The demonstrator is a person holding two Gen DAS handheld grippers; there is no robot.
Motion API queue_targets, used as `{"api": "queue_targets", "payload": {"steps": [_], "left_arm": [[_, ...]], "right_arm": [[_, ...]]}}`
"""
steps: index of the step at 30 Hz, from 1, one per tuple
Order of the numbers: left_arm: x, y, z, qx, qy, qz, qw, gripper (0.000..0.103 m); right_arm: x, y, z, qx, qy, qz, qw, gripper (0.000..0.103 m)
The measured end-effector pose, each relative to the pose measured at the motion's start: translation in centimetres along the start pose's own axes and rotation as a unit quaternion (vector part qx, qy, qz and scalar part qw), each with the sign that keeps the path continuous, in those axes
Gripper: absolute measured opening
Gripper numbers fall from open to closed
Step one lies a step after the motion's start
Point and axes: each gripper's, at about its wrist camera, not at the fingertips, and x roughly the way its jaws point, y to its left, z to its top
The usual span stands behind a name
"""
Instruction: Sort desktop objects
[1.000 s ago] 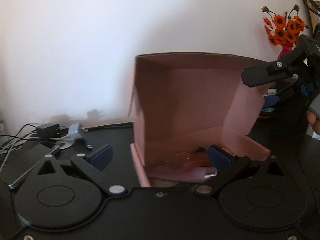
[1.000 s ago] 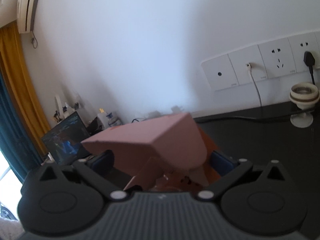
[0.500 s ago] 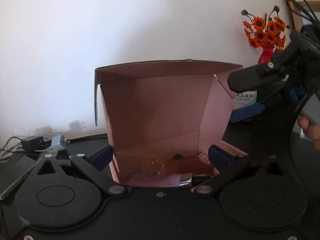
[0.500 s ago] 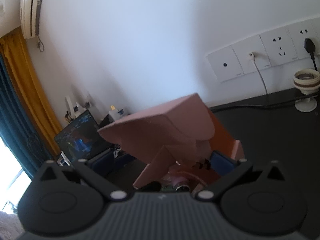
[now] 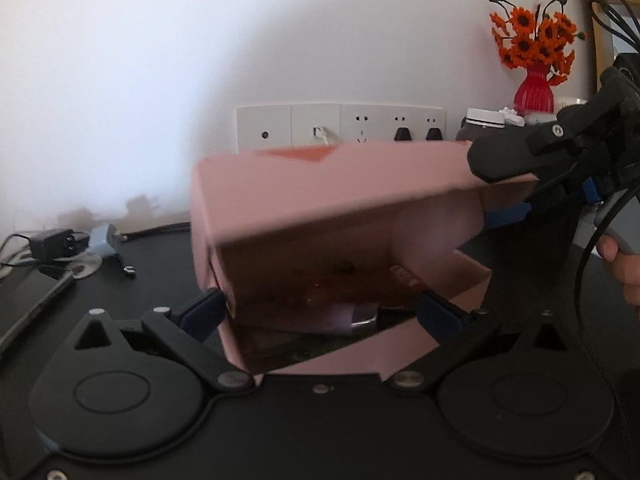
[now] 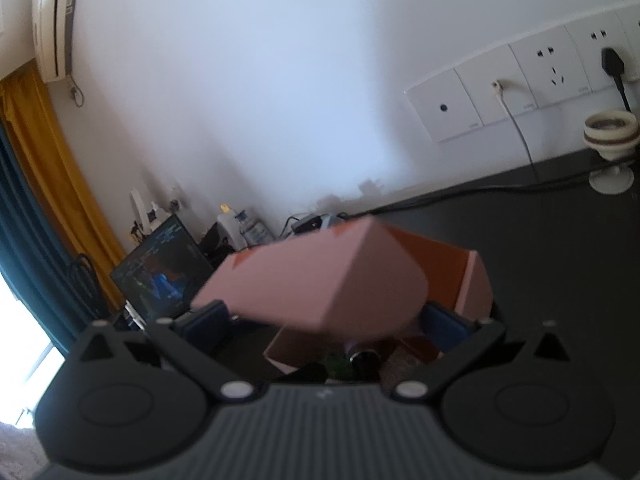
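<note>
The black desk (image 5: 152, 264) carries everything, and the pink box (image 5: 320, 216) standing on it serves as the landmark. The box sits near the middle of the desk with its lid (image 5: 332, 184) tilted partway down over the opening; the lid is blurred. Behind the box, on the white wall, runs a row of wall sockets (image 5: 340, 124) with plugs in some of them. To the right of the box and further back stands a red vase of orange flowers (image 5: 534, 60), with a dark jar (image 5: 484, 128) just beside it. The left gripper (image 5: 320, 308) is right in front of the box, its blue-padded fingers spread wide and released, one at each front corner of the open side, holding nothing. The right gripper (image 5: 508, 184) is at the box's upper right, its black upper finger lying on the right end of the lid and a blue pad below it; seen from its own camera its fingers stand apart either side of the lid corner, unclenched. Inside the box, on its floor, lie several small items, dim and hard to tell apart. Left of the box, well apart, lie a black charger (image 5: 52, 244) and a grey adapter (image 5: 105, 240).
</note>
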Motion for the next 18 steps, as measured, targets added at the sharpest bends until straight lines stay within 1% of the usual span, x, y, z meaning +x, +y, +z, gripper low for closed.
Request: {"api": "queue_targets", "payload": {"steps": [3, 8, 12, 15, 18], "left_arm": [[-0.4, 0.2, -0.1, 0.005, 0.001, 0.0, 1.0, 0.103], [-1.5, 0.7, -0.8, 0.018, 0.02, -0.009, 0.9996, 0.103], [-2.7, 1.2, -1.9, 0.039, 0.03, 0.003, 0.9988, 0.103], [-4.1, 1.8, -2.1, 0.047, 0.012, 0.018, 0.9987, 0.103], [-5.4, 2.5, -1.7, 0.026, -0.013, 0.021, 0.9994, 0.103]], "right_arm": [[-0.1, 0.0, -0.3, 0.0, 0.005, -0.003, 1.0, 0.102], [-1.2, 0.6, -1.1, -0.019, 0.014, -0.007, 1.0, 0.102], [-2.5, 0.8, -1.6, -0.027, 0.014, -0.006, 1.0, 0.102], [-3.2, 0.9, -1.8, -0.03, 0.01, -0.01, 0.999, 0.102], [-3.6, 0.9, -1.8, -0.025, 0.0, -0.008, 1.0, 0.102]]}}
